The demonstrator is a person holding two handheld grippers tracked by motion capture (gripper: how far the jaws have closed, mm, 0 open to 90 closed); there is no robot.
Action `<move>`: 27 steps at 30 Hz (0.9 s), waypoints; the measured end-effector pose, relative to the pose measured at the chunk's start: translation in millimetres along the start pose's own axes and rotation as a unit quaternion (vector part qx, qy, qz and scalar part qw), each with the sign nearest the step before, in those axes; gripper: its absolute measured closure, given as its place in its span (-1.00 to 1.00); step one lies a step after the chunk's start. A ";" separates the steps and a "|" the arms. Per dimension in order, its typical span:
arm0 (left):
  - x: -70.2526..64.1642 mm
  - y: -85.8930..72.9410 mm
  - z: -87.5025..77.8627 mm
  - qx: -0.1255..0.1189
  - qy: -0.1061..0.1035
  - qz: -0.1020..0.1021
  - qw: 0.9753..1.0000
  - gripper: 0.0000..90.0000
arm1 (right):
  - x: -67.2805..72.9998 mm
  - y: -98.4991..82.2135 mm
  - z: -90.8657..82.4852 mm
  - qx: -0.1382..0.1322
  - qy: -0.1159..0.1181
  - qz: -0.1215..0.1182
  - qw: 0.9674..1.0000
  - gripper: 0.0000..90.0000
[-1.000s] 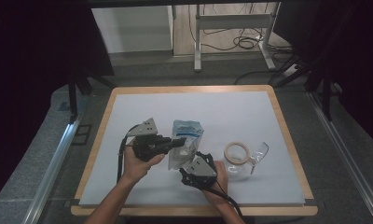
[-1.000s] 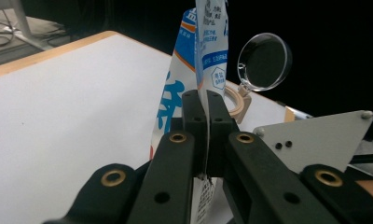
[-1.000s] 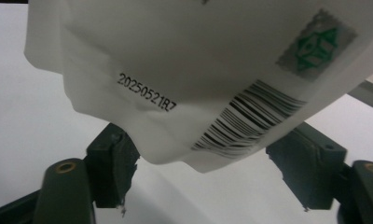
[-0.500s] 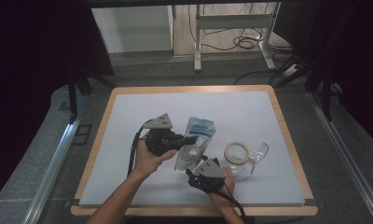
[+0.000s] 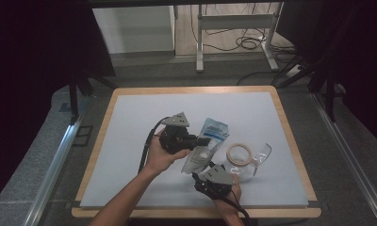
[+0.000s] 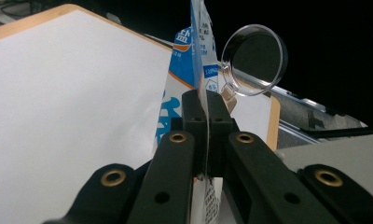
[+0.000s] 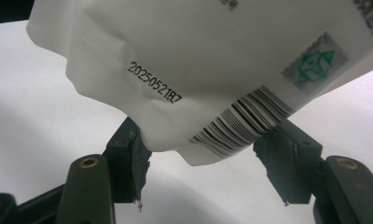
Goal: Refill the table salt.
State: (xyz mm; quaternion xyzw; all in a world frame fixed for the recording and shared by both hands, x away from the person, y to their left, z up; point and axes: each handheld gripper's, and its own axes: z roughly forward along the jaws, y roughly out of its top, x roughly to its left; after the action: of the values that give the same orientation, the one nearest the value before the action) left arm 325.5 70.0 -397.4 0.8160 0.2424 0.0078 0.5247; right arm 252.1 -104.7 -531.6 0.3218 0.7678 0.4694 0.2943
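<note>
A white and blue pouch (image 5: 215, 131) hangs tilted above the white mat. My left gripper (image 5: 203, 140) is shut on its edge. In the left gripper view the jaws (image 6: 206, 100) pinch the thin pouch (image 6: 203, 46) edge-on. My right gripper (image 5: 199, 170) sits just below and in front of it. In the right gripper view the pouch's lower corner (image 7: 212, 70), with a barcode and a printed date, dips between the jaws (image 7: 208, 158). These have just been closing. The left pad (image 7: 128, 151) meets the corner, and the right pad (image 7: 287, 161) stands beside it without squeezing.
A clear round dish (image 5: 237, 154) with a beige ring in it lies right of the pouch, a clear lid (image 5: 263, 154) leaning beside it; the lid (image 6: 254, 60) also appears in the left gripper view. The white mat (image 5: 130, 141) lies on a wood-edged table (image 5: 290, 141).
My left gripper has moved to the right and slightly up, lifting and tilting the pouch. My right gripper has shifted right under the pouch's lower corner.
</note>
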 end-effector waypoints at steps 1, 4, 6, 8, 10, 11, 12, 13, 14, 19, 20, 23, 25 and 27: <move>0.0 0.7 1.9 0.002 -0.002 0.000 1.000 1.00 | 0.2 -0.5 -0.2 -0.001 0.000 0.001 1.000 -0.14; -2.2 3.5 7.9 0.013 -0.006 0.005 1.000 1.00 | 0.2 -2.2 -0.3 0.000 0.004 0.009 1.000 -0.13; -3.8 6.2 10.4 0.020 -0.007 0.009 1.000 1.00 | 0.3 -2.1 0.1 -0.001 0.002 0.009 1.000 -0.13; -4.8 8.4 11.9 0.024 -0.008 0.011 1.000 1.00 | -0.6 -2.1 0.2 -0.006 -0.001 0.006 1.000 -0.12; -5.6 11.5 13.6 0.032 -0.004 0.016 0.999 1.00 | -1.0 -2.2 -0.5 -0.009 0.000 0.012 1.000 -0.12; -5.6 12.3 14.0 0.034 -0.005 0.016 0.999 1.00 | -1.1 -2.4 -0.7 -0.010 0.001 0.014 1.000 -0.12; -5.5 12.9 14.6 0.036 -0.005 0.016 0.999 1.00 | -1.1 -2.5 -0.8 -0.011 0.001 0.016 1.000 -0.12; -5.3 13.9 15.3 0.038 -0.004 0.015 0.999 1.00 | -0.6 -2.6 -1.1 -0.009 0.001 0.022 1.000 -0.12; -5.1 14.3 15.7 0.038 -0.004 0.015 0.999 1.00 | -0.8 -2.6 -1.2 -0.011 -0.001 0.023 1.000 -0.12; -5.9 16.6 17.6 0.039 -0.007 0.012 0.999 1.00 | -0.2 -3.1 -2.5 -0.017 -0.007 0.032 0.999 -0.12; -6.6 17.5 18.5 0.040 -0.008 0.013 0.999 1.00 | 0.0 -3.2 -2.8 -0.018 -0.009 0.036 0.999 -0.12; -7.9 20.0 20.4 0.043 -0.011 0.015 0.999 1.00 | 0.6 -3.5 -3.8 -0.023 -0.017 0.042 0.999 -0.11; -9.1 23.0 23.1 0.048 -0.011 0.018 0.999 1.00 | 1.3 -3.7 -5.0 -0.026 -0.019 0.050 0.998 -0.11; -9.7 25.0 26.1 0.050 -0.016 0.015 0.998 1.00 | 1.7 -4.1 -7.1 -0.029 -0.024 0.055 0.998 -0.10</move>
State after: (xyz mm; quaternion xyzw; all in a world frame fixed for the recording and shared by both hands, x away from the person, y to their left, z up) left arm 333.6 35.5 -385.3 0.8449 0.2213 -0.0095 0.4870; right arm 244.8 -108.6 -532.8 0.3654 0.7280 0.4992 0.2955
